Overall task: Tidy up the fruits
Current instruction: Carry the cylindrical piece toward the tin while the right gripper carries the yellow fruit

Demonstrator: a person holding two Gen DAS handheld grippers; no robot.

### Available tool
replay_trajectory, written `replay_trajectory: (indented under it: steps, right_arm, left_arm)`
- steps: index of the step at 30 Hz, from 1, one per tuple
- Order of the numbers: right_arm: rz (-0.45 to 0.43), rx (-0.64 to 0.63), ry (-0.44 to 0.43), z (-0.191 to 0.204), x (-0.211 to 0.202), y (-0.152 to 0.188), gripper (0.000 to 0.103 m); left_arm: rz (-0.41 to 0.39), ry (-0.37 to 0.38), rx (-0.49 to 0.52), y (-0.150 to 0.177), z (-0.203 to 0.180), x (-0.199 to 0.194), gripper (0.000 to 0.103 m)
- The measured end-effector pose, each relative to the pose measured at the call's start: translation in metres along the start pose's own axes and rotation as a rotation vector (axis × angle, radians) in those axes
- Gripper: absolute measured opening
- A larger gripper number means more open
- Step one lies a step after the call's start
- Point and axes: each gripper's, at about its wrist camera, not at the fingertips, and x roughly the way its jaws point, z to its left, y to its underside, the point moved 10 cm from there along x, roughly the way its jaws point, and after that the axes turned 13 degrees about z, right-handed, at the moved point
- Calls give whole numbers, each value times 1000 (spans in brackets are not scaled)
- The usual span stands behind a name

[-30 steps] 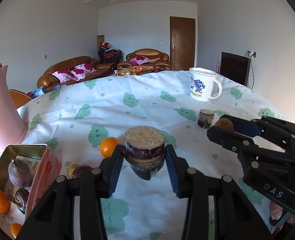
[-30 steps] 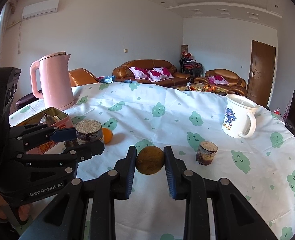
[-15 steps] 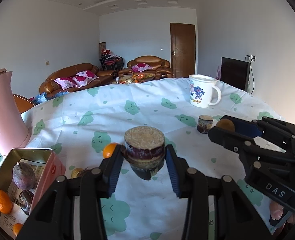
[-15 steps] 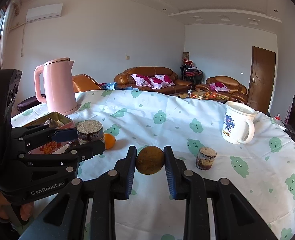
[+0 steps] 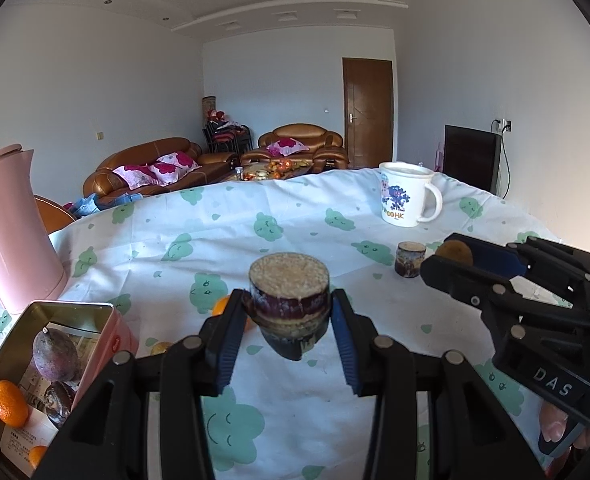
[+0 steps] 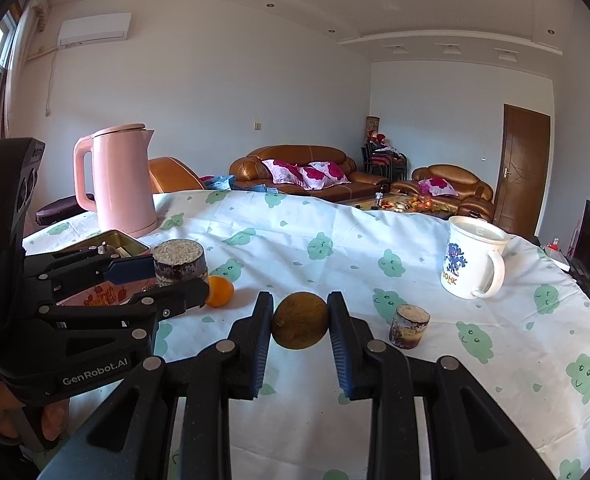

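1. The left gripper [image 5: 289, 334] has its fingers [image 5: 226, 344] closed on a short purple cylinder piece [image 5: 289, 294] with a pale grainy top. It holds the piece above the table [image 5: 295, 420], upright.
2. The right gripper [image 6: 300, 334] has its fingers [image 6: 259, 340] pressed tight on a round brown fruit [image 6: 300, 320], lifted over the table [image 6: 335, 240].
3. In the left wrist view, the open pink tin [image 5: 27, 344] sits at 8 o'clock from the held piece. Inside it lie a purple fruit [image 5: 53, 354], a dark fruit [image 5: 59, 402] and a small orange [image 5: 9, 403]; another orange piece [image 5: 37, 456] shows at its lower edge.
4. A loose orange [image 6: 219, 291] rests on the cloth just beside the tin, at 10 o'clock from the brown fruit in the right wrist view.
5. A second small cylinder piece [image 6: 409, 326] stands on the table at 3 o'clock from the brown fruit, near it but apart.
6. The white mug [image 6: 473, 262] stands farther back at 2 o'clock, and the pink kettle [image 6: 121, 184] stands behind the tin at 10 o'clock.
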Motion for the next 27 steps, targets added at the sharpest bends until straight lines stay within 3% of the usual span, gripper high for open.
replay_trajectory:
  steps: [27]
  right_arm:
    - [-69,-26,22,4,-13,-3,29]
  left_arm:
    - [-88,-36,-5,-4,3,-19,44]
